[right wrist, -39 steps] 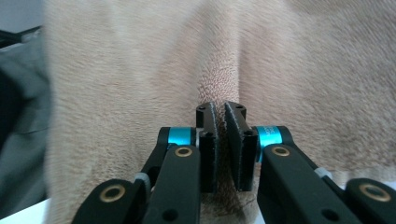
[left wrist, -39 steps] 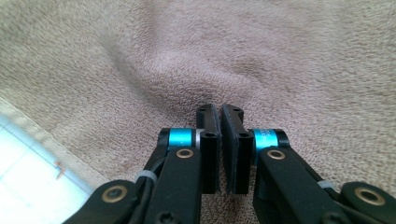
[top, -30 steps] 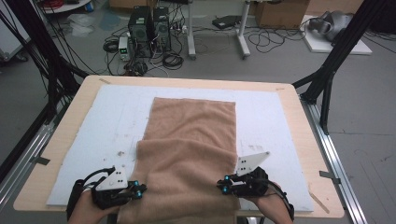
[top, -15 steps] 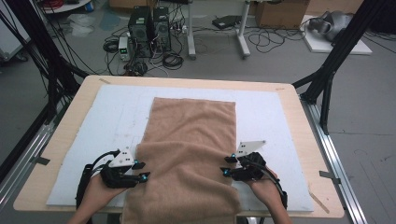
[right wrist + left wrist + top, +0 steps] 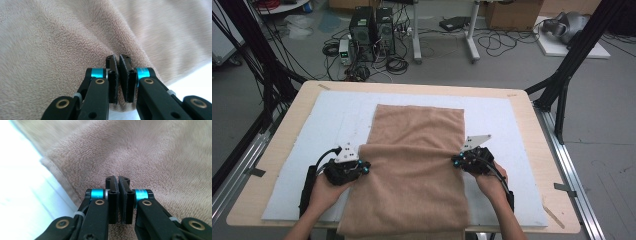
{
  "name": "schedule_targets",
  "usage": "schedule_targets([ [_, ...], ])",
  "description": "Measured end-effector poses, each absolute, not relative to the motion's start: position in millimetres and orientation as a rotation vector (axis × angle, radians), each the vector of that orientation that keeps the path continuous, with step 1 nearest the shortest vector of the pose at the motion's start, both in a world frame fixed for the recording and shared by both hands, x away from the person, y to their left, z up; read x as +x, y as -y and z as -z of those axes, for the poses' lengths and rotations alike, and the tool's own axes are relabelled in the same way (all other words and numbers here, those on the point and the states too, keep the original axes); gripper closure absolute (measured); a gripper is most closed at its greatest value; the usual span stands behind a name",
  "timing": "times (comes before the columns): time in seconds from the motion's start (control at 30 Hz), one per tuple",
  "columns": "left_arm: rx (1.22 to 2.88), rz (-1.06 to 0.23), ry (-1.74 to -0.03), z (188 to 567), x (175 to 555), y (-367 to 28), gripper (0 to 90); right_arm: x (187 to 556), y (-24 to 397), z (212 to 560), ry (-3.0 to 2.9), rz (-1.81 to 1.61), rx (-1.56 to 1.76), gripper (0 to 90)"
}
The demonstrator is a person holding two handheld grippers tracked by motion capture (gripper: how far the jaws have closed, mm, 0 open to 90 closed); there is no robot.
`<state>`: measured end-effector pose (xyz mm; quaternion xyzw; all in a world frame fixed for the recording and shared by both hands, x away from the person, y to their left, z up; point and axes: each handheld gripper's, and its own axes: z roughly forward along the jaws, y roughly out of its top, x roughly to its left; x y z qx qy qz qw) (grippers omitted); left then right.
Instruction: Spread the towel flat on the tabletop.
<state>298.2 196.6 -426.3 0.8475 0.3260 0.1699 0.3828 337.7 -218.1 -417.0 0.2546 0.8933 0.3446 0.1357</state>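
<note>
- At the near edge of the table point(image 5: 282, 150), the person's two forearms come in, one hand on each gripper.
- The brown towel point(image 5: 412, 165) lies down the middle of the white mat point(image 5: 312, 130); its near end hangs over the near edge of the table and its far end stops short of the mat's far edge.
- A fold edge crosses the towel from side to side between the two grippers, with the nearer layer lying on top of the farther part.
- The left gripper point(image 5: 362, 167) sits at the towel's left edge at that fold; its jaws have just been closing and now stand together with a slit between the pads, lying on the cloth, no cloth seen between them.
- The right gripper point(image 5: 458, 161) sits at the towel's right edge at the same fold; its jaws have just been closing too and stand together the same way, nothing visibly pinched.
- The mat covers most of the pale wooden table, leaving a bare wood margin all round.
- Black frame poles stand at the far left and far right corners.
- Beyond the far edge, on the grey floor, computer towers point(image 5: 372, 27) stand among tangled cables, beside the legs of a white stand point(image 5: 444, 30).
</note>
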Motion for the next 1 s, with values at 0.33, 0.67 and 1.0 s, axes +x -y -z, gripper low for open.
schedule_targets([
  [0.33, 2.087, -0.464, -0.933, 418, 343, -188, 74.7, 369, 231, 413, -2.496, -1.078, 0.885, 76.5],
  [0.67, 2.183, -0.401, -0.708, 414, 291, -190, 54.7, 315, 227, 401, -2.548, -1.206, 0.711, 56.6],
  [1.0, 2.176, -0.342, -0.687, 423, 269, -202, 53.2, 273, 241, 391, -2.463, -1.234, 0.662, 55.1],
])
